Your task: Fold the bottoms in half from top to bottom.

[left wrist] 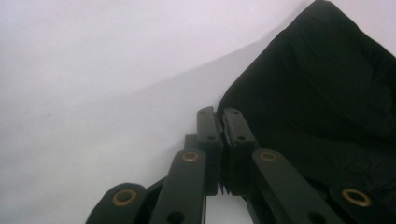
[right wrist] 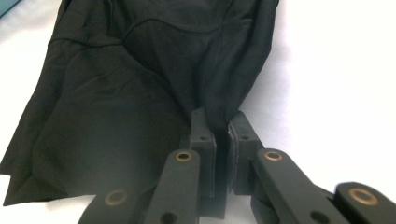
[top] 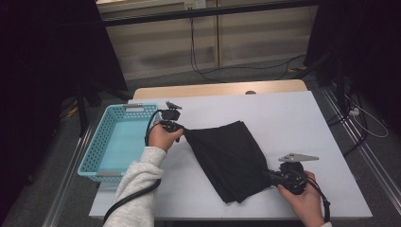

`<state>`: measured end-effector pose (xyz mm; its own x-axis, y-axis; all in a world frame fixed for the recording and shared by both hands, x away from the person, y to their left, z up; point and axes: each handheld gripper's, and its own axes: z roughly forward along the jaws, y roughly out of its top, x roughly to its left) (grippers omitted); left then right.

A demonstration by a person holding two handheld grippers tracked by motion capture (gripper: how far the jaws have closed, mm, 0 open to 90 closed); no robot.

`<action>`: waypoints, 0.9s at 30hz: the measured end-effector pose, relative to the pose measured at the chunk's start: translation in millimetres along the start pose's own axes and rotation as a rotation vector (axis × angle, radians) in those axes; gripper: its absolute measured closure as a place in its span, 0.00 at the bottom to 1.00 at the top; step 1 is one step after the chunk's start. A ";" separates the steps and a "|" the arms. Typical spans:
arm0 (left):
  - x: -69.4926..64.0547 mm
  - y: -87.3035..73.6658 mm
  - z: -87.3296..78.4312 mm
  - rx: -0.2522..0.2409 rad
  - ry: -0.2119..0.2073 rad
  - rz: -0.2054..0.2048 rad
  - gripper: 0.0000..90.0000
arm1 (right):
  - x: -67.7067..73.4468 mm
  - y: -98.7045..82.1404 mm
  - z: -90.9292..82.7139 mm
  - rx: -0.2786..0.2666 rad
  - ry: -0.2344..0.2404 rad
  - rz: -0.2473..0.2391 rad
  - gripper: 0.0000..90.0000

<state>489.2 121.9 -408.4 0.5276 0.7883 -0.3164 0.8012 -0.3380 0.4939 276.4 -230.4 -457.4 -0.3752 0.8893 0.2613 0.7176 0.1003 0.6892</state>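
Going L to R: a light-blue plastic basket with perforated walls (top: 92,146) is sitting at the left edge of the white tabletop (top: 283,118), nothing visible inside from the high view.

Just right of it the left gripper (top: 182,128) is pinching the far-left corner of the folded black fabric garment (top: 231,158). In the left gripper view the jaws are pressed nearly together w/ the cloth edge (left wrist: 303,93) caught at the tips. Hand in a light grey sleeve (top: 139,182) is wrapping the handle.

The garment is lying mid-table, running diagonally from far-left to near-right, folded into a rough long rectangle. Matte, soft, thin knit by the look of it; there's a stitched seam line and some loose wrinkles showing in the right gripper view (right wrist: 116,93).

At the near-right the right gripper (top: 268,174) is clamping the opposite end, jaws squeezed on a bunched bit of fabric (right wrist: 224,114) btw the pads.

My read: they're holding both ends mid-fold or about to carry it, prob toward the basket. Next move needs both hands lifting together and keeping the cloth taut so the fold isn't slumping open, then swinging it left. Limp fabric, so it'll be sagging in the middle.
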 end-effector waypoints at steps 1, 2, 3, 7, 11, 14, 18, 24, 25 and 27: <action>1.0 1.5 0.7 -0.001 0.001 0.001 0.97 | 0.2 -0.5 0.4 0.004 0.000 0.003 0.92; 1.7 2.8 1.4 0.003 -0.001 -0.003 0.97 | 0.3 -0.8 0.7 0.006 -0.001 0.003 0.92; 2.5 3.9 3.0 0.001 -0.001 -0.001 0.97 | 0.7 -1.0 1.0 0.007 -0.002 0.003 0.92; 3.8 7.0 7.9 0.010 0.000 -0.001 0.97 | 0.7 -1.6 2.5 0.004 -0.017 -0.020 0.86; 4.1 8.9 10.6 0.006 -0.001 0.002 0.97 | 0.3 2.0 2.0 -0.005 -0.090 -0.088 0.70; 4.1 10.0 9.9 0.004 -0.002 0.009 0.97 | -2.7 6.3 6.7 -0.004 -0.109 -0.106 0.55; 3.2 12.4 8.4 0.000 -0.002 0.016 0.97 | -5.5 14.7 11.1 -0.007 -0.103 -0.098 0.52; 7.1 17.7 9.2 -0.010 0.009 0.015 0.97 | -5.6 21.0 15.8 -0.022 -0.085 -0.085 0.42; 8.6 18.5 9.3 -0.007 0.014 0.019 0.97 | -4.8 21.3 17.9 -0.016 -0.084 -0.085 0.41; 10.7 19.4 10.2 -0.004 0.020 0.027 0.97 | -3.4 22.1 22.3 -0.010 -0.082 -0.075 0.38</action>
<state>513.3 118.5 -410.5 0.5436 0.7889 -0.2866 0.7853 -0.3575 0.5055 306.6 -221.3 -458.1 -0.3779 0.9131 0.1532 0.6833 0.1634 0.7116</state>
